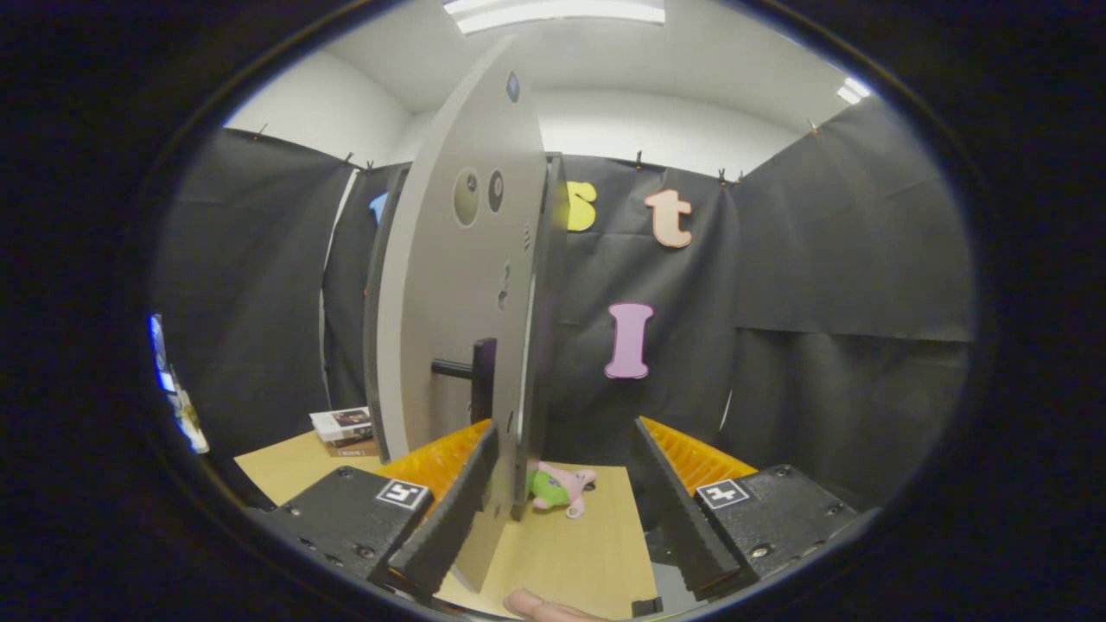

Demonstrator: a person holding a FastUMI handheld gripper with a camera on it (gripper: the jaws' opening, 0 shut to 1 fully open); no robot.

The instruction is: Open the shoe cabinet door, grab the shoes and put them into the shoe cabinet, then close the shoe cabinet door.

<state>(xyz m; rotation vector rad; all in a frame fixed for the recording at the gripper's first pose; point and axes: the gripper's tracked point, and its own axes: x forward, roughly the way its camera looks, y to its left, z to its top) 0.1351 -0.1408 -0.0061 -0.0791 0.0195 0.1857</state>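
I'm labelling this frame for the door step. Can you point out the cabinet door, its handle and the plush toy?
cabinet door (441,294), gripper view, on its grey inner face above the handle.
door handle (482,376), gripper view, on the dark upright bar.
plush toy (557,488), gripper view, on its body, lying on the table between the open fingers.

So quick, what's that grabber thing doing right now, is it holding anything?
Gripper: open, holding nothing; the cabinet door stands edge-on just inside its left finger.

The cabinet door (449,302) stands edge-on between the parted fingers of the gripper (566,497), nearer the left one — its handle (471,373) juts leftward. Beyond it a plush toy (557,488) lies on the table (579,553); books (346,429) sit further left.
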